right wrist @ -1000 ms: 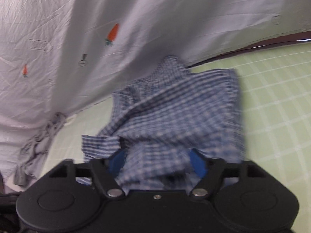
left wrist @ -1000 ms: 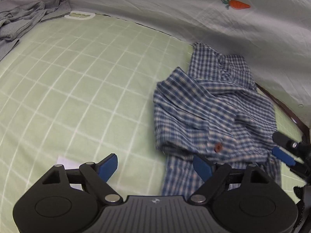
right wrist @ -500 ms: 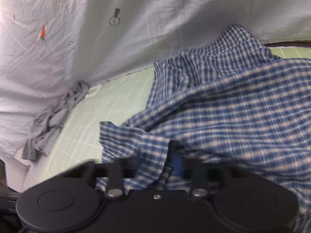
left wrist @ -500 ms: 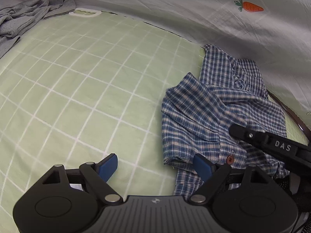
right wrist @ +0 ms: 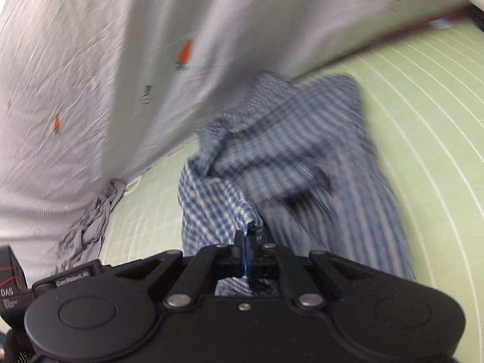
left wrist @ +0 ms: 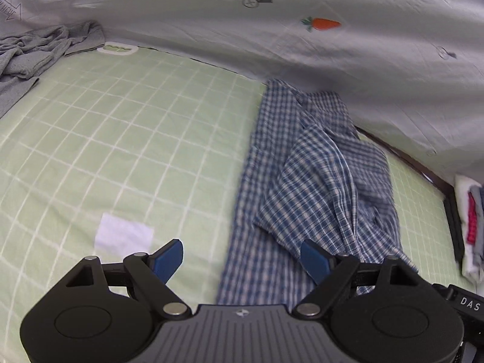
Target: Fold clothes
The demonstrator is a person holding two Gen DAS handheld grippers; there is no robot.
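The green grid sheet point(left wrist: 121, 139) lies bare from nine to eleven o'clock. The plaid shirt point(left wrist: 317, 187) runs rumpled toward one o'clock, its far edge against the grey drape point(left wrist: 272, 45). Right gripper point(right wrist: 246, 249) pinches a shirt edge; left gripper point(left wrist: 242, 260) stands spread, empty.

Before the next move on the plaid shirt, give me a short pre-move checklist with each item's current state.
1. Right gripper shut on the plaid shirt: ok, cloth is pinched between the closed pads.
2. Left gripper open and free: ok, nothing between its pads.
3. Shirt edge within the left gripper's reach: ok, the plaid shirt lies just ahead of its right pad.
4. Shirt spread flat: not ok, bunched and creased.
5. Green checked sheet free beside the shirt: ok, only a small white patch.
6. Grey garment away from the shirt: ok, far corner.
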